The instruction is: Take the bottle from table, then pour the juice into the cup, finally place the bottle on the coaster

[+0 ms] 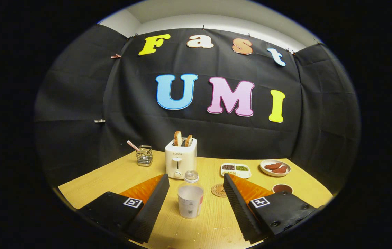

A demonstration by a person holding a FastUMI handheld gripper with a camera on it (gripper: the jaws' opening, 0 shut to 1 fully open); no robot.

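Observation:
A translucent bottle [190, 202] with a clear cap stands upright on the wooden table [112, 180], between my two black fingers [152, 207]. My gripper [195, 181] is open, with a gap on each side of the bottle, so neither finger touches it. A round brown coaster [218, 190] lies flat just right of the bottle, beside the tip of the right finger. A small cup [282, 188] with a dark inside stands further right, beyond the right finger.
A white toaster [180, 159] with two bread slices stands right behind the bottle. A wire holder [144, 156] with a striped straw is at the back left. At the back right sit a divided dish [235, 170] and a plate [275, 168] of reddish pieces.

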